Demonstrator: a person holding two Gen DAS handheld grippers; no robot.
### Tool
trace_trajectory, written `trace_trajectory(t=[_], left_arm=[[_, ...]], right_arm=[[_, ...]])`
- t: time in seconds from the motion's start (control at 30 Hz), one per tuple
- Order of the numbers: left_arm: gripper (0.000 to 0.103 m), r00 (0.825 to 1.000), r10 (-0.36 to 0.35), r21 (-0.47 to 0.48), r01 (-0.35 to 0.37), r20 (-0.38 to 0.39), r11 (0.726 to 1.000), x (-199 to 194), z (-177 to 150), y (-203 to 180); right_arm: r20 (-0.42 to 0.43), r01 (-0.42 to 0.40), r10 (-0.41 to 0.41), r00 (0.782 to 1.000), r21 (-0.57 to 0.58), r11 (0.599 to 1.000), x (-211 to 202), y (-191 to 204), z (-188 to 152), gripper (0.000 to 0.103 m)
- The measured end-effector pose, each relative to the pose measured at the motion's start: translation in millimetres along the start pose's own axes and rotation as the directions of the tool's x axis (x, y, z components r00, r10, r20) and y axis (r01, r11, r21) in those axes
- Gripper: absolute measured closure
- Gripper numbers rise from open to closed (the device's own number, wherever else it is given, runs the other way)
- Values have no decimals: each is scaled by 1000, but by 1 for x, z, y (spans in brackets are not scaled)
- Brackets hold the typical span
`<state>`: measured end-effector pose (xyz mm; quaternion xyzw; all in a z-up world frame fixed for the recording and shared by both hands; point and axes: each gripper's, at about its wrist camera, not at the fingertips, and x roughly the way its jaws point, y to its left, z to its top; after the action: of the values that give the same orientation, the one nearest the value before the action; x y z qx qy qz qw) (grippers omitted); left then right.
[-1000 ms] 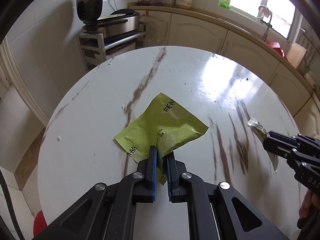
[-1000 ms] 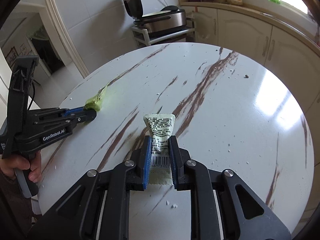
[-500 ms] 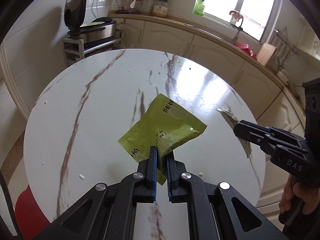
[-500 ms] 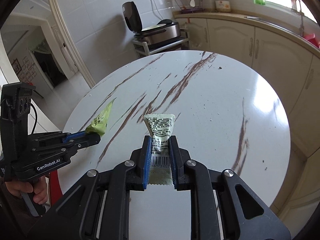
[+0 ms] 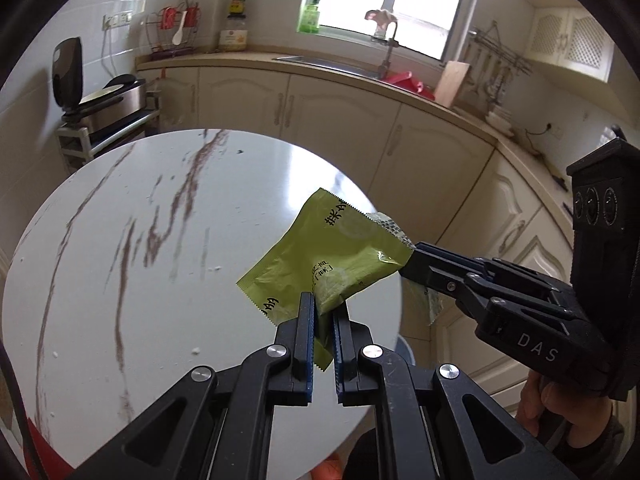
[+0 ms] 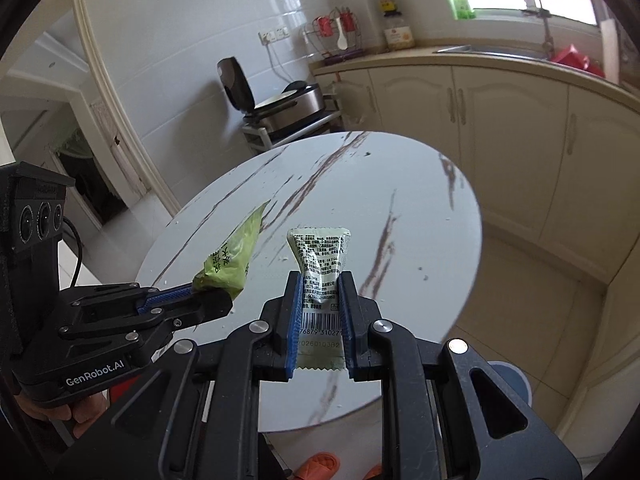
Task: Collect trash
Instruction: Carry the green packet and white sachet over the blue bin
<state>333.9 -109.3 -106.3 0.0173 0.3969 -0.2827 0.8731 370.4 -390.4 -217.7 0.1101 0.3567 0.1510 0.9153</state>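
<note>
Round marble table [image 5: 120, 240]; cream cabinets [image 5: 340, 120]; tiled wall [image 6: 180, 40].

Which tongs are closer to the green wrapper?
Left. The left tongs are shut right on the green wrapper, holding it above the table. The right tongs sit beside it, clamping a white printed packet instead.

Glossy marble-look table [image 5: 120, 240], crinkly green wrapper [image 5: 320, 256], seemingly foil sachet [image 6: 318, 256], matt black plastic tools.
</note>
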Motion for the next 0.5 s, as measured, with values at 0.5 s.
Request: trace_trajectory(t=[0.5], left_arm=[[99, 977, -142, 255, 180, -160, 950, 139, 41, -145]], right_arm=[[63, 249, -274, 960, 261, 933, -84, -164, -50, 86]])
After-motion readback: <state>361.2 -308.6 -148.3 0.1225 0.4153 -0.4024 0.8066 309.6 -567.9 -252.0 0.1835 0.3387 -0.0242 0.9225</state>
